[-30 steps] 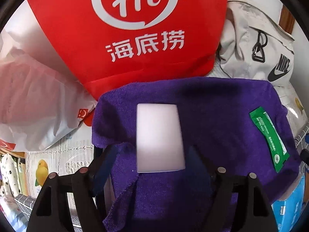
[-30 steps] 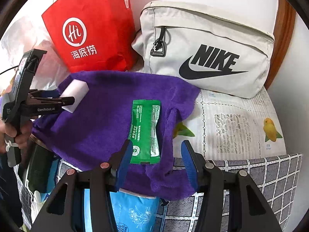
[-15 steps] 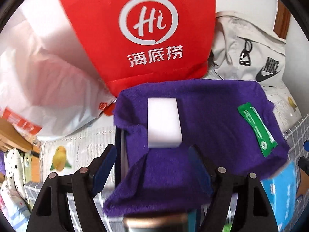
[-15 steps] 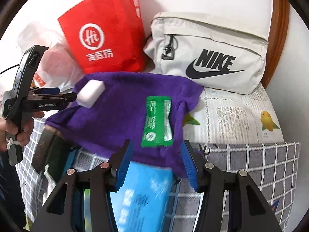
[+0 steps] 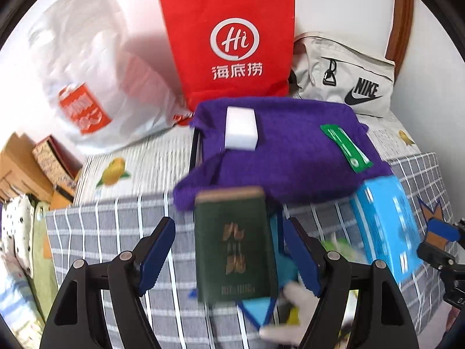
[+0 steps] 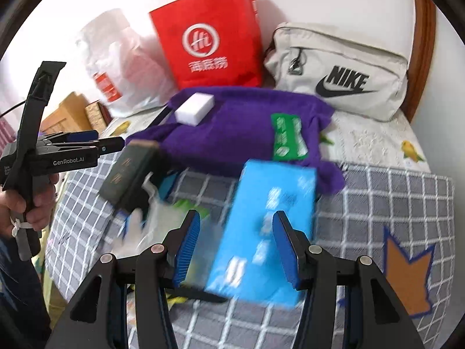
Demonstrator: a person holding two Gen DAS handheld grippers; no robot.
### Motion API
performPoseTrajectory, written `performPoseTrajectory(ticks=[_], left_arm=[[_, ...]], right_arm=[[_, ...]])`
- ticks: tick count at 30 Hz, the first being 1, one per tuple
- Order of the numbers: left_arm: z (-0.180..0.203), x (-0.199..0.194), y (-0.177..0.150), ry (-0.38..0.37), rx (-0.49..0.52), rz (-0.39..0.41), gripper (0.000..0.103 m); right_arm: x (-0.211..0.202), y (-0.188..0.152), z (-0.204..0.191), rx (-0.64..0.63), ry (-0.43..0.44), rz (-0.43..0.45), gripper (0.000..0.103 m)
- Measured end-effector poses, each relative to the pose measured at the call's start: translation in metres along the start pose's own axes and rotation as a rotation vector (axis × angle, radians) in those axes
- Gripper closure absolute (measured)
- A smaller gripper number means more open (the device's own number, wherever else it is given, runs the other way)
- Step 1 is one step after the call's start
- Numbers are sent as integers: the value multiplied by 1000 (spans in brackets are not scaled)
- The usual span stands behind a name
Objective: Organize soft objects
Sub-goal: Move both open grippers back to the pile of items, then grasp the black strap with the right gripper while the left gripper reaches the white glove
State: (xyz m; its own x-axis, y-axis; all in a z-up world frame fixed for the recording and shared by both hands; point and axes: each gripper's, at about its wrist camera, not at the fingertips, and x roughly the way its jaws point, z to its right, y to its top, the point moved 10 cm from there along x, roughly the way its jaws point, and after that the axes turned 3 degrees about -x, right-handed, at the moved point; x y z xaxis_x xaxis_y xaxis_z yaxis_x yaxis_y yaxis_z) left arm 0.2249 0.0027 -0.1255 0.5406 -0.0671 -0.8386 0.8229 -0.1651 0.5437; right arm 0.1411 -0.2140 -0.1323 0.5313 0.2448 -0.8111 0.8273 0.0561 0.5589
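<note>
A: Both views are taking in more of the bed than a second ago; the purple towel (image 5: 290, 151) is sitting smaller and higher in each, and a dark green box (image 5: 234, 244) and a blue packet (image 6: 267, 224) are now showing in front of it.

B: Where is the towel lying?

A: It is lying spread across the middle of the bed, its near edge draping onto the grey checked blanket (image 6: 377, 203). A white sponge block (image 5: 241, 129) is resting on it toward ten o'clock, and a green sachet (image 6: 287, 138) is resting on it toward three o'clock.

B: What is standing behind it?

A: A red paper bag (image 5: 232, 43) is standing at twelve o'clock, a beige Nike bag (image 6: 343, 78) at two o'clock, and a white plastic bag (image 5: 96, 87) at ten o'clock.

B: And the left tool (image 5: 232, 250)?

A: It is standing wide open and gripping nothing. The green box is showing between its fingers in its own view, but the right view is showing that box lying below and beyond the tips, apart from them. A hand (image 6: 32, 203) is holding this tool at nine o'clock in the right view.

B: The right tool (image 6: 235, 244)?

A: It is standing about half open, empty too. The blue packet is lying blurred on the blanket under its fingers; I cannot tell of any contact.
</note>
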Motion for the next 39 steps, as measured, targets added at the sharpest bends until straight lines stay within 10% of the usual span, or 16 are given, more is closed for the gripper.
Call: performPoseTrajectory(ticks=[14, 29, 33, 39], left_arm=[[-15, -19, -97, -32, -96, -57, 27], [-32, -19, -118, -31, -141, -79, 27], [-33, -17, -119, -36, -146, -83, 27], [-26, -14, -121, -55, -139, -92, 27]], right_arm=[[10, -78, -62, -93, 110, -103, 51], [52, -87, -98, -396, 26, -139, 51], [35, -80, -99, -387, 46, -98, 84], [19, -77, -91, -336, 47, -81, 92]])
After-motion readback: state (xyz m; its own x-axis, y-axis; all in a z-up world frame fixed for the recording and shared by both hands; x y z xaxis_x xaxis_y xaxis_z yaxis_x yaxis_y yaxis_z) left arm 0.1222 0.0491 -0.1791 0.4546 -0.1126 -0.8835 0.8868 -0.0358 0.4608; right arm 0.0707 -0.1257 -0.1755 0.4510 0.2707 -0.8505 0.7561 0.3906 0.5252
